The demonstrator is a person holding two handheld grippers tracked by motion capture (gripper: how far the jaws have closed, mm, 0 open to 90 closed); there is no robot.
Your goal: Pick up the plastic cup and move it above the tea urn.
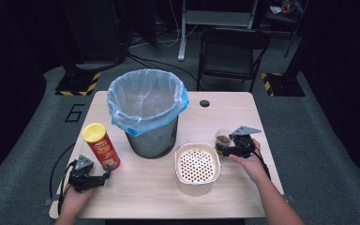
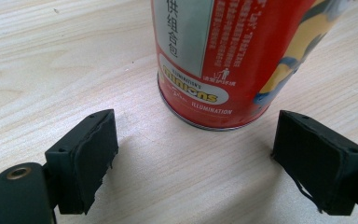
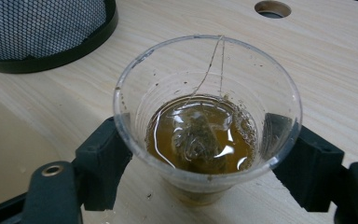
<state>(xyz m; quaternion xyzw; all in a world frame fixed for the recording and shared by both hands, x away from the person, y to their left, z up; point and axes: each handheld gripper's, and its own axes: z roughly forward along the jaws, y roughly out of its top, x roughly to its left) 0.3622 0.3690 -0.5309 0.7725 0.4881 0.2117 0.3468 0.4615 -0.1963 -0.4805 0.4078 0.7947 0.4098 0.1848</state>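
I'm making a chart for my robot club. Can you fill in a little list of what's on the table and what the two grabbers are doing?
table: light wood, with a round hole near the far edge
bin: mesh bin with a blue bag, in the middle
can: red chip can with yellow lid, upright
strainer box: cream box with a holed insert, in front of the bin
cup: clear plastic cup holding brown tea and a tea bag
left gripper: fingers open, can just ahead, not touched
right gripper: fingers on both sides of the cup, against its wall

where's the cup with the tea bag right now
In the high view the cup stands at the table's right side, between the right tongs, just right of the strainer box.
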